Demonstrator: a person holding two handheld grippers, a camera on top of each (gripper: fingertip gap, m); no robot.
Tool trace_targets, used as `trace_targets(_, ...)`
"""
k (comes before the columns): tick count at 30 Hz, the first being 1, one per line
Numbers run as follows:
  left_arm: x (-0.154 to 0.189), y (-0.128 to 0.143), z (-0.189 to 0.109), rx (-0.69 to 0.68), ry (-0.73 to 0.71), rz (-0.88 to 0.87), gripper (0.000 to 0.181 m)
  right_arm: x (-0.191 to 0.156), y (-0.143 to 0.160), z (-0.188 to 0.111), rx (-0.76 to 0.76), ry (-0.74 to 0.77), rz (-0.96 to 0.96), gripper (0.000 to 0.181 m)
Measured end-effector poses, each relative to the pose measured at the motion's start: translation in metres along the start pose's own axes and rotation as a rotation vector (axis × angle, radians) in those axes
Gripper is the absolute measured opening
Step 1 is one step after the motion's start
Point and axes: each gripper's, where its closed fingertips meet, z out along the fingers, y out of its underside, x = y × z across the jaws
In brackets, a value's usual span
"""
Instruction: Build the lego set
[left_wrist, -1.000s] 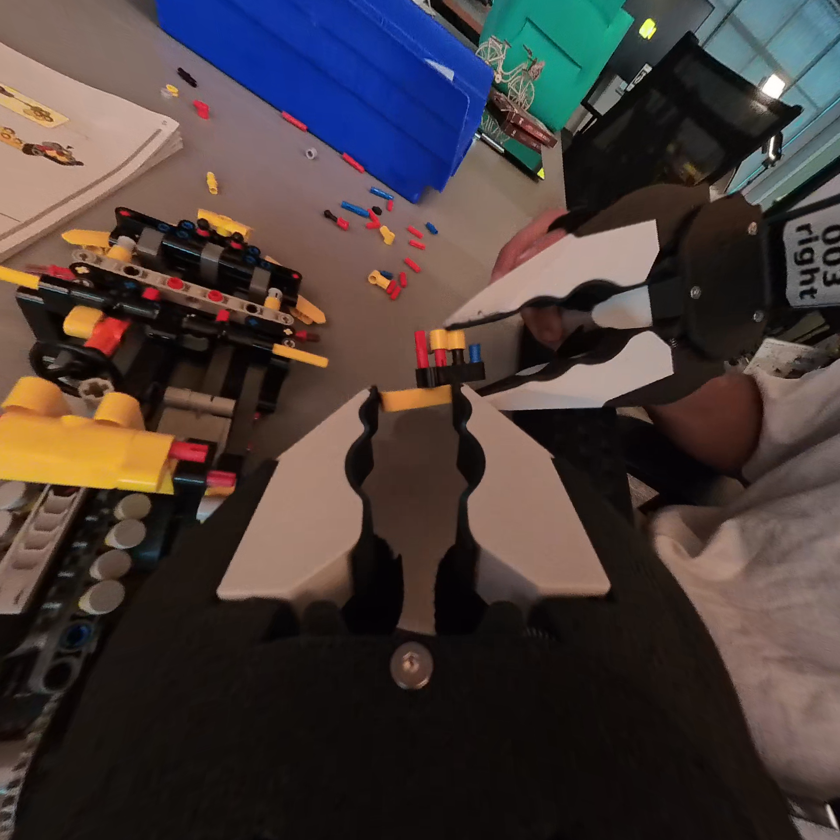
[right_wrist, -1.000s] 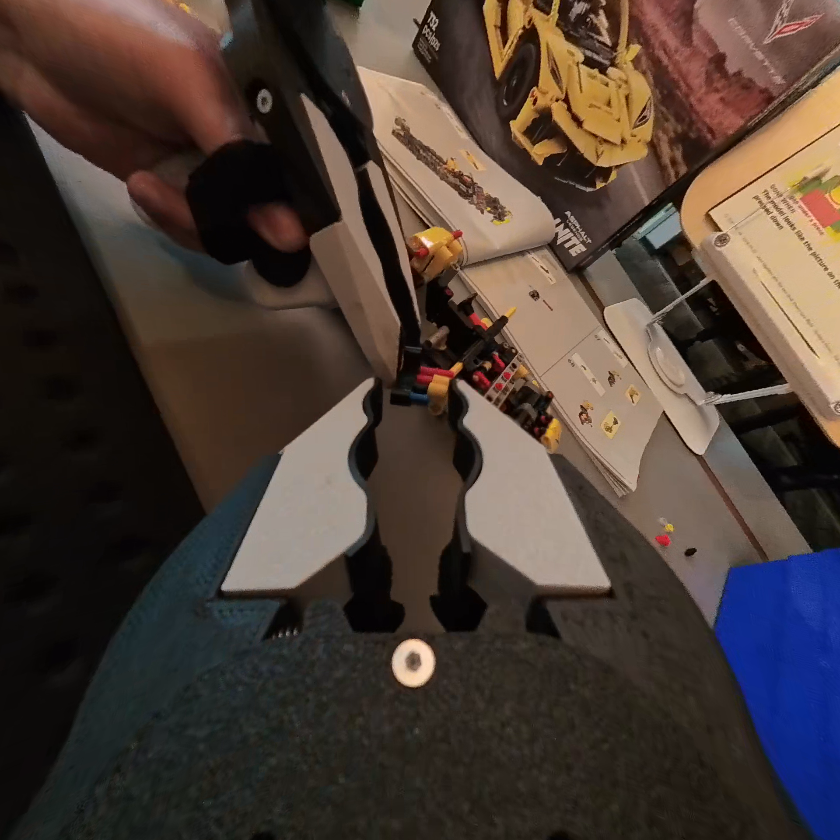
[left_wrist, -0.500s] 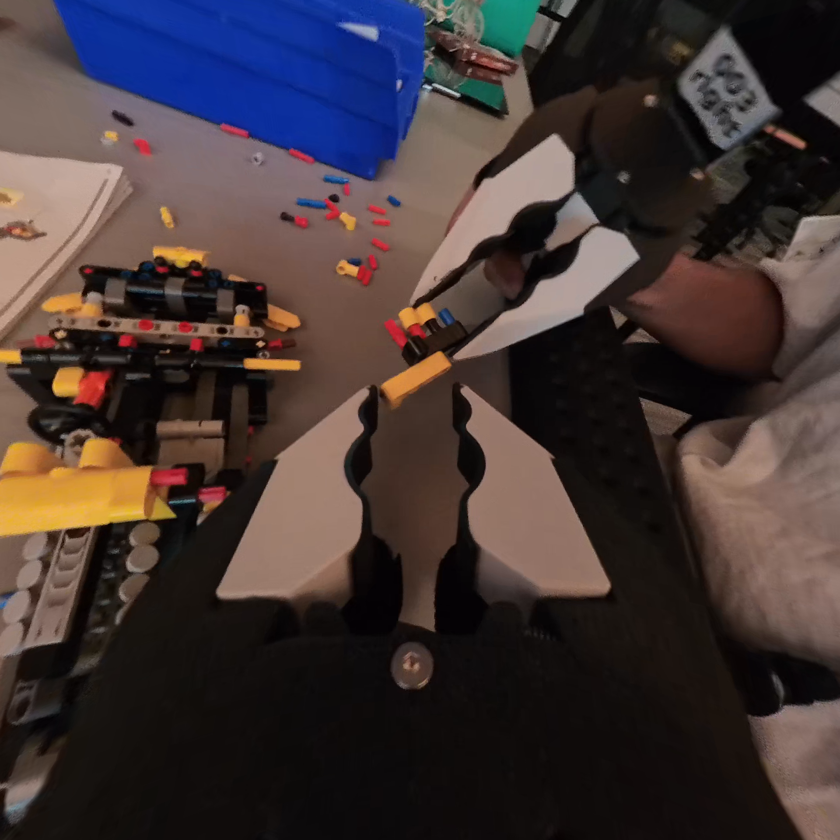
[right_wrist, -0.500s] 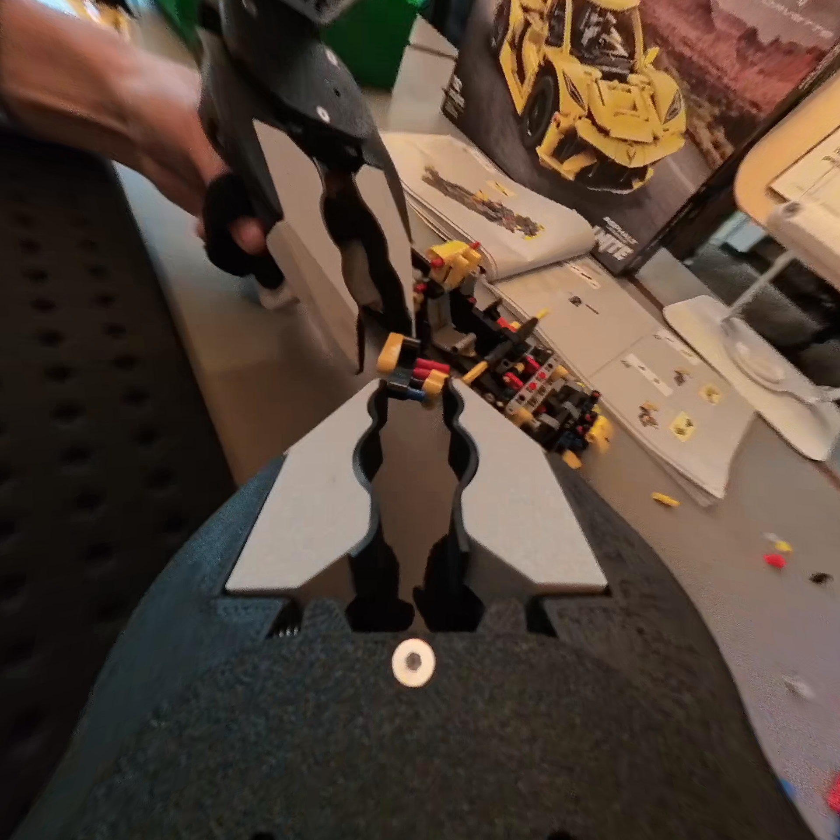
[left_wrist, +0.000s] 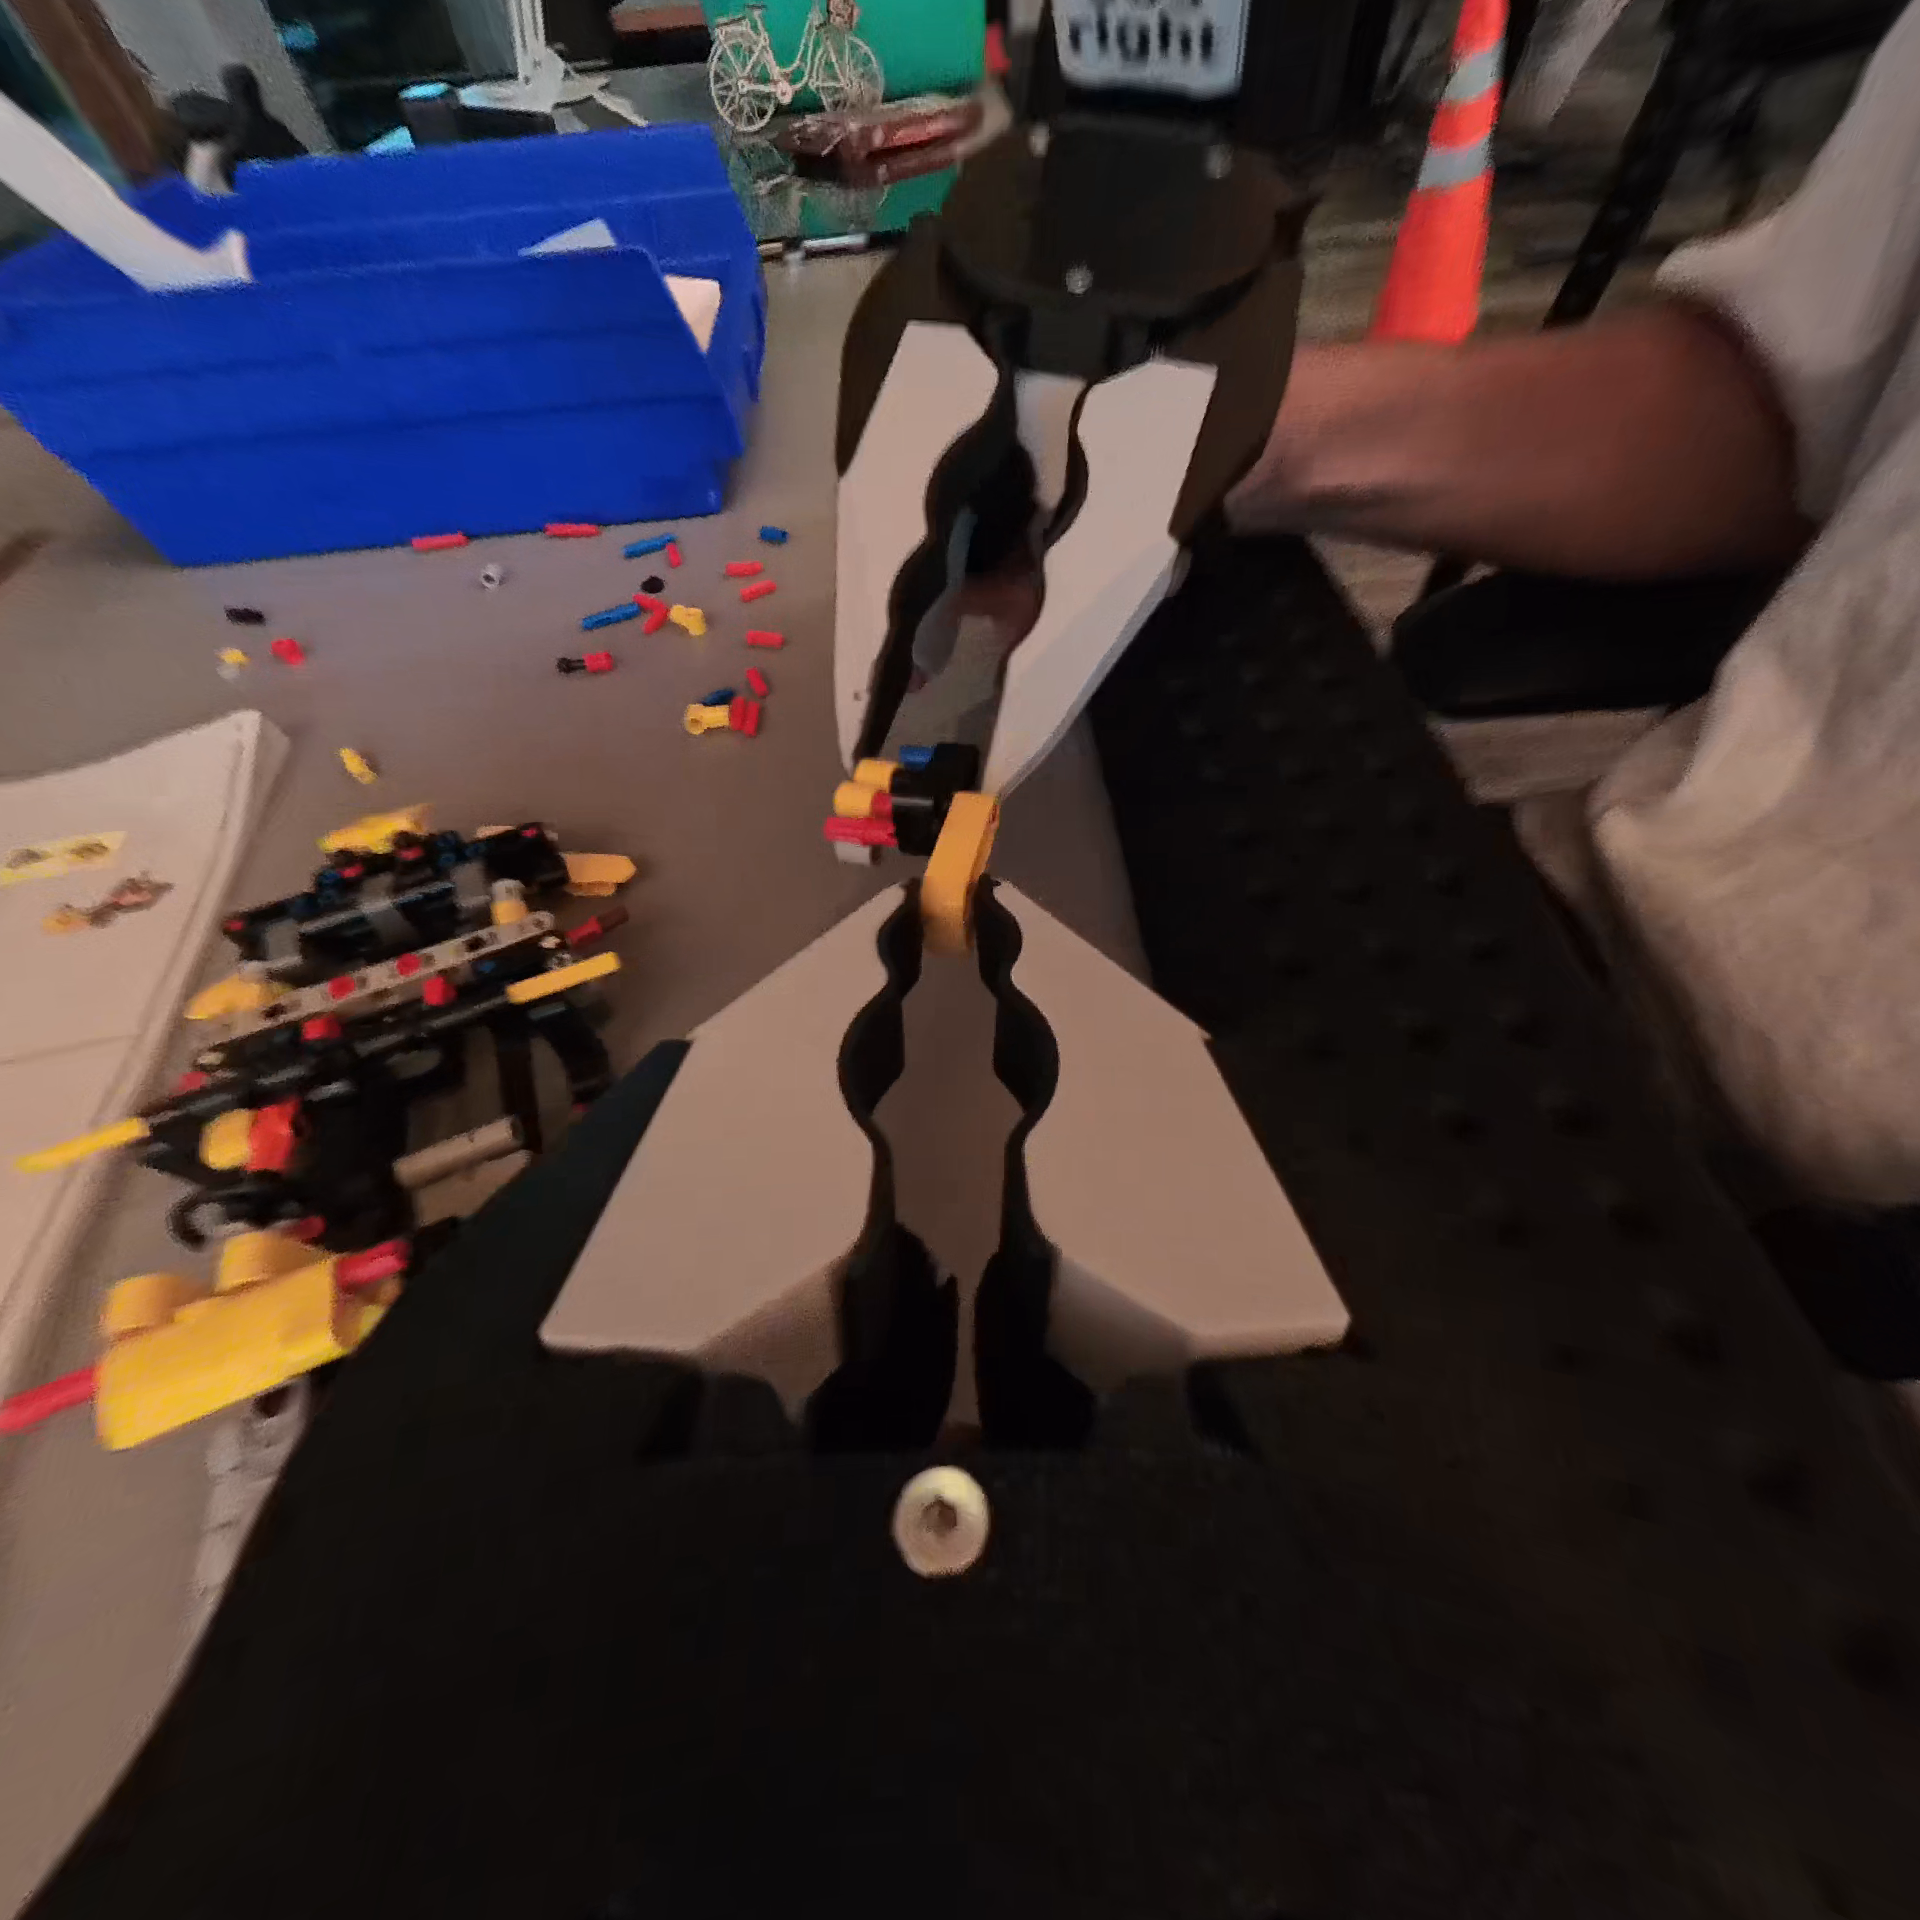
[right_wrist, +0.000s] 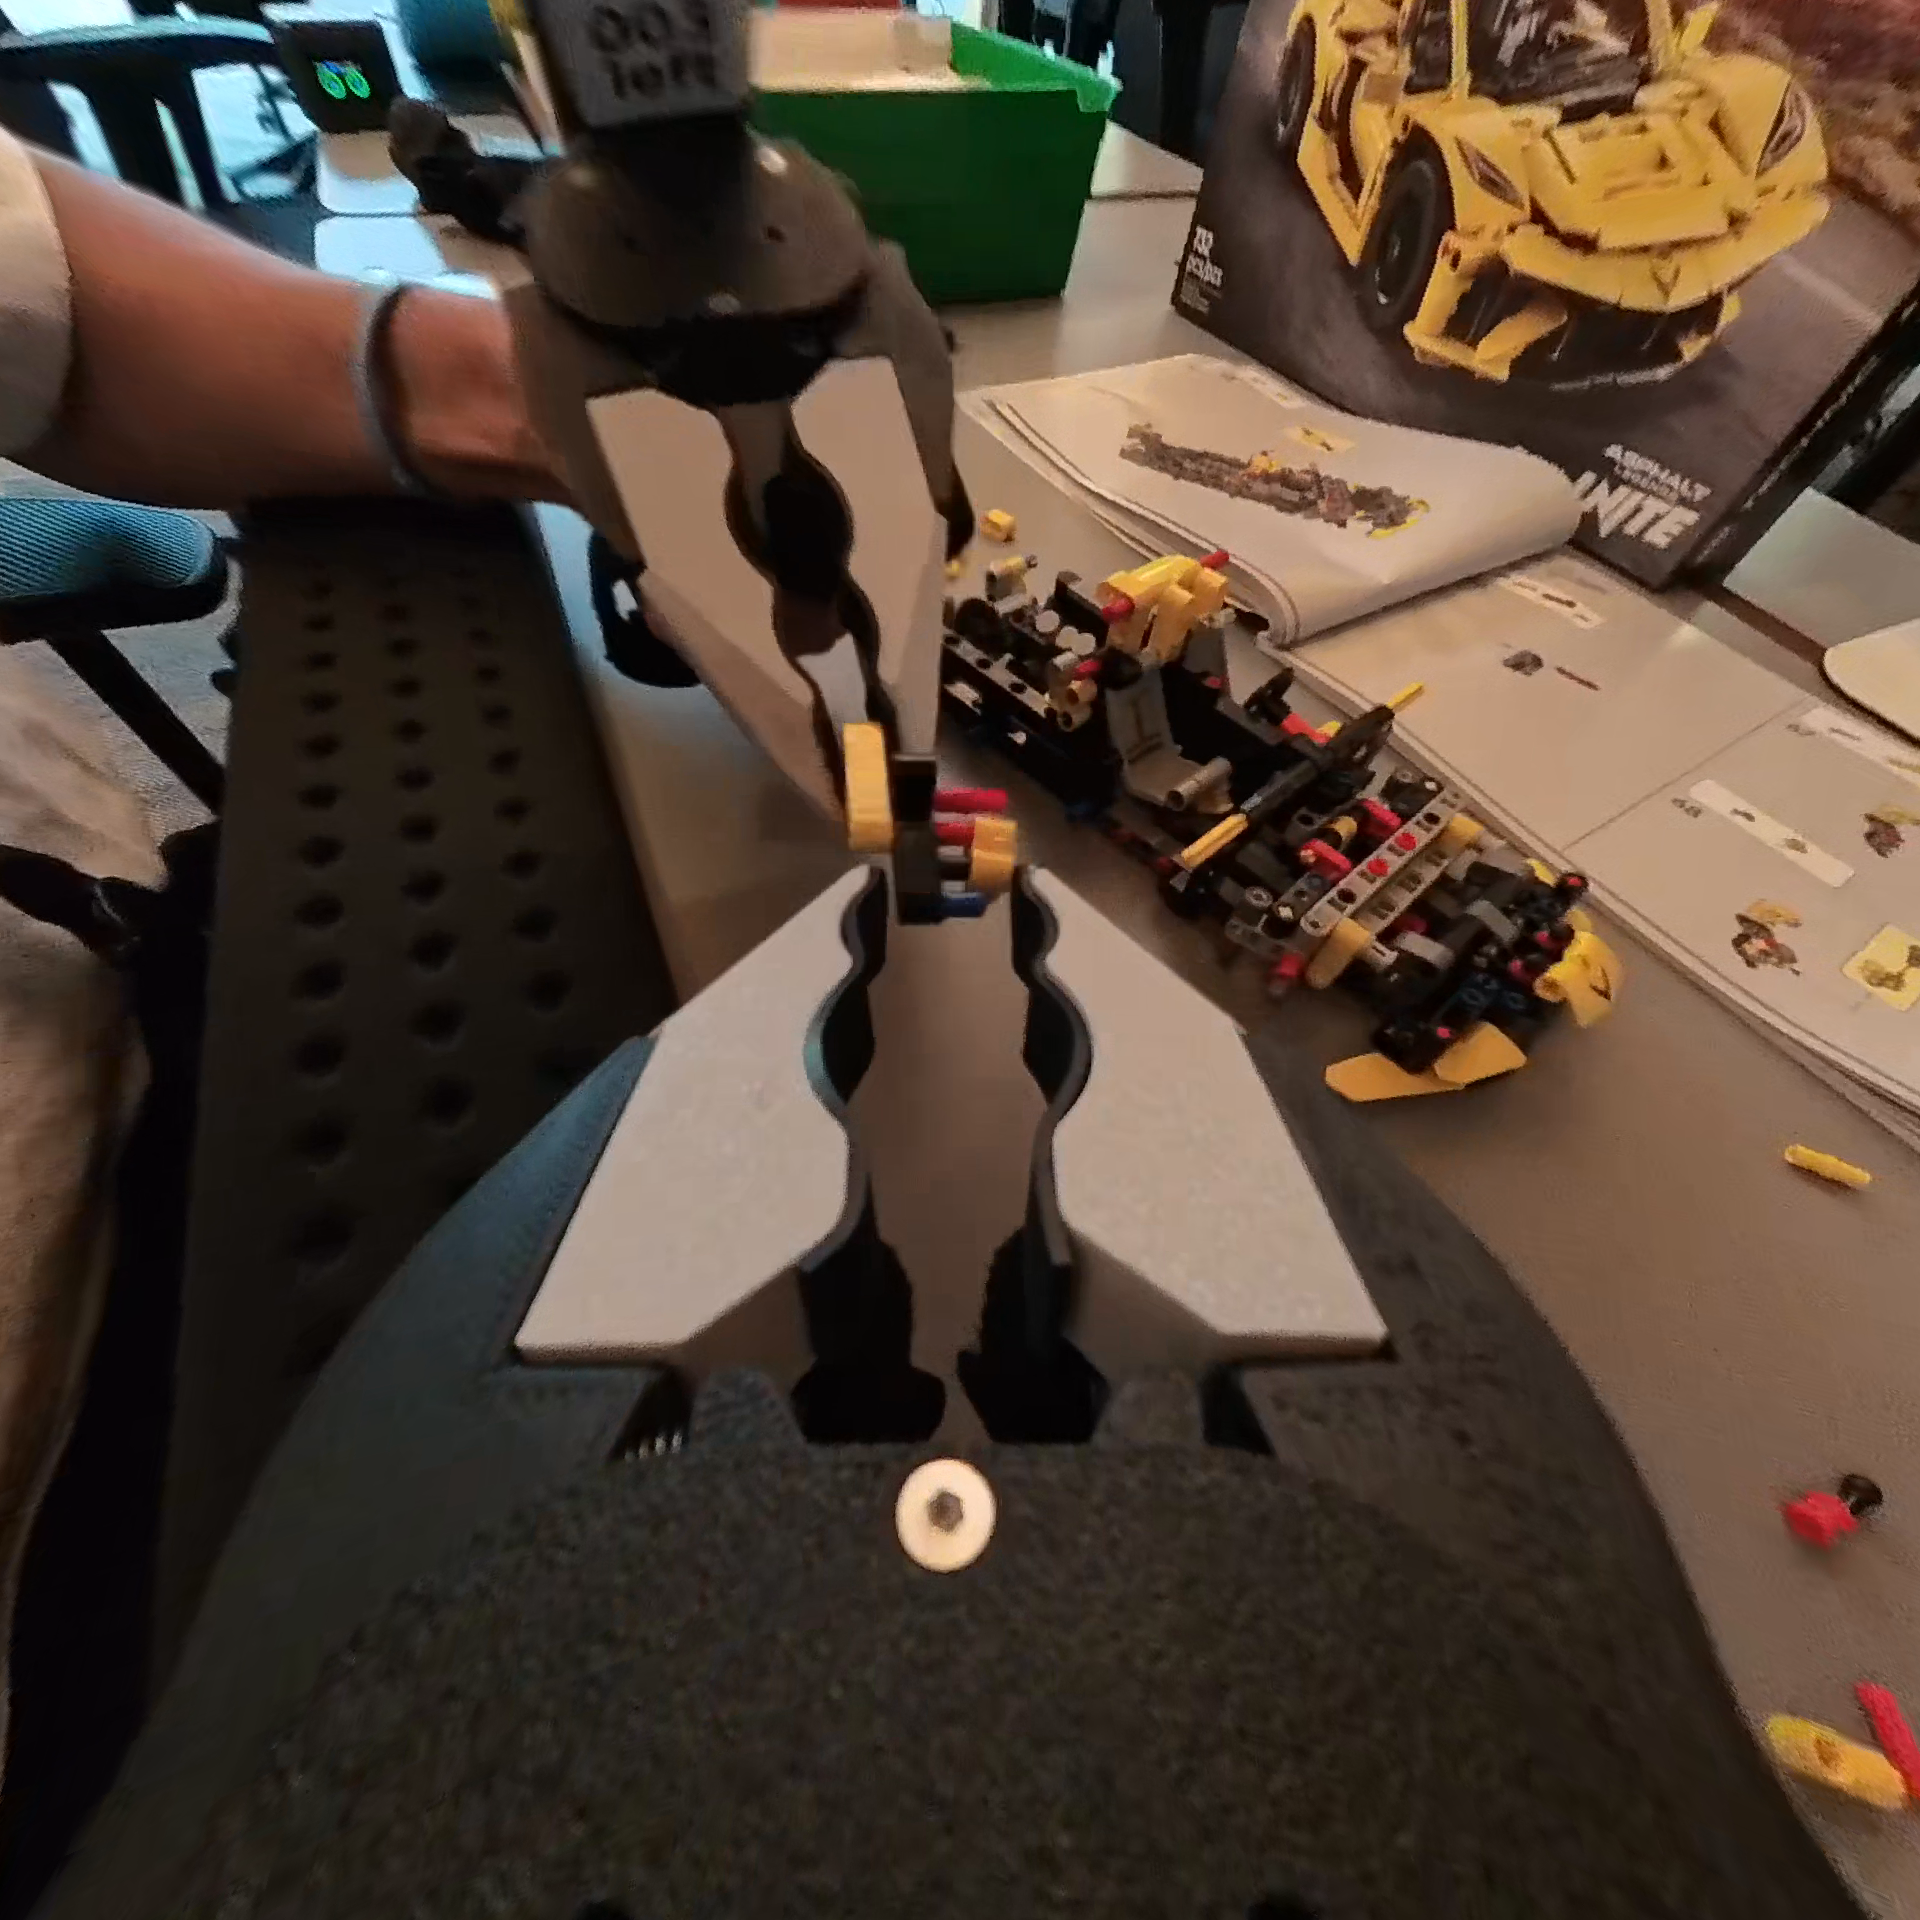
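My left gripper (left_wrist: 948, 894) is pinched on the lower end of a small yellow beam (left_wrist: 958, 871), and my right gripper (right_wrist: 940, 883) is clamped on the black end of the little pin cluster (right_wrist: 940, 844), red, yellow and blue stubs poking out to its right. The two pieces meet just ahead of both sets of tips, in the air, above the near edge of the surface (right_wrist: 1558, 1299).

These bits look feather-light, rigid and slick, so I reckon a narrow tip hold can let them swivel; best hold is flat faces, close to the joint, pushing straight along the pins. Press crooked and I'd expect something to pop loose.

Room is tight between the opposing tips. The half-built chassis (right_wrist: 1299, 821) sits off to the right of my right gripper, near but apart, loose pins (left_wrist: 717, 623) scattered beyond my left.
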Motion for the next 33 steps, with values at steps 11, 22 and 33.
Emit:
trace_targets(11,0.006,0.014,0.009,-0.118,-0.114,0.325,0.008,-0.005,0.024,0.01,-0.37,0.092,-0.258,0.048)
trace_targets(22,0.013,0.024,0.016,-0.158,-0.101,0.436,0.008,-0.008,0.028,0.015,-0.424,0.161,-0.44,0.032)
trace_targets(33,0.016,0.032,0.019,-0.195,-0.072,0.422,0.008,-0.011,0.039,0.018,-0.439,0.109,-0.432,0.032)
